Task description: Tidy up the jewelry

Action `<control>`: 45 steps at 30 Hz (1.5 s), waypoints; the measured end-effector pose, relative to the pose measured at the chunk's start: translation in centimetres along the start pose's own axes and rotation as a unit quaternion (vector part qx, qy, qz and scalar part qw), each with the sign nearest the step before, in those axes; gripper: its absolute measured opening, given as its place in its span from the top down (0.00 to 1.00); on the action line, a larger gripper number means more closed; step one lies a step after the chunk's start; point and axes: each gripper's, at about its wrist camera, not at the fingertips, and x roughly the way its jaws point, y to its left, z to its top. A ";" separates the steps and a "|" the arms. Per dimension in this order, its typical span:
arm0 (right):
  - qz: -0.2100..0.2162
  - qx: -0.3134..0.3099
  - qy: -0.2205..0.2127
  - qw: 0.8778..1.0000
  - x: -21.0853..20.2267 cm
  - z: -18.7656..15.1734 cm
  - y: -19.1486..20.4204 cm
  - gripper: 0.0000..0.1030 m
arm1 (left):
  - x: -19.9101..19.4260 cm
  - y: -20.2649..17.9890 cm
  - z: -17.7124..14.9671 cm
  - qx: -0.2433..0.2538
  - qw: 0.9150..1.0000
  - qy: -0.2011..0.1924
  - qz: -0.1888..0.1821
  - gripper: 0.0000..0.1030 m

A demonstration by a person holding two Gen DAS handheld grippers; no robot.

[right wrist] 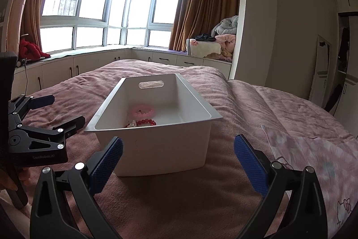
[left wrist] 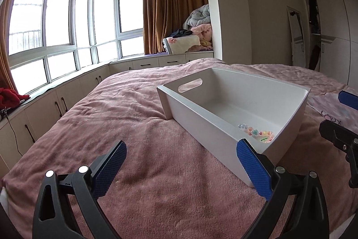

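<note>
I hold my left gripper (left wrist: 181, 162) and right gripper (right wrist: 177, 157) spread wide and empty above the bed (right wrist: 170, 201), bracelets (right wrist: 142, 114) lying inside the white bin's (right wrist: 161, 149) near end.

One brand mark was found: "GenRobot.AI", printed in pale letters on the black body of the left gripper (right wrist: 64, 113), seen from the right wrist view; its first letter was blurred and possibly misread. Nothing else could be read.

Both jaws stand spread wide and empty: the left hand-held gripper (left wrist: 181, 162) at 9 o'clock, the right hand-held gripper (right wrist: 179, 157) at 3 o'clock.
</note>
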 end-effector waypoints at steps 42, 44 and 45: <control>-0.003 -0.004 0.000 1.000 0.3 0.9 0.4 0.05 | -0.7 -1.2 1.0 0.005 1.000 0.004 -0.016 0.03; -0.004 -0.005 0.000 1.000 0.3 0.9 0.5 0.05 | -0.6 -1.2 1.0 0.005 1.000 0.005 -0.017 0.03; -0.004 -0.005 0.000 1.000 0.3 0.9 0.5 0.05 | -0.6 -1.2 1.0 0.005 1.000 0.004 -0.016 0.03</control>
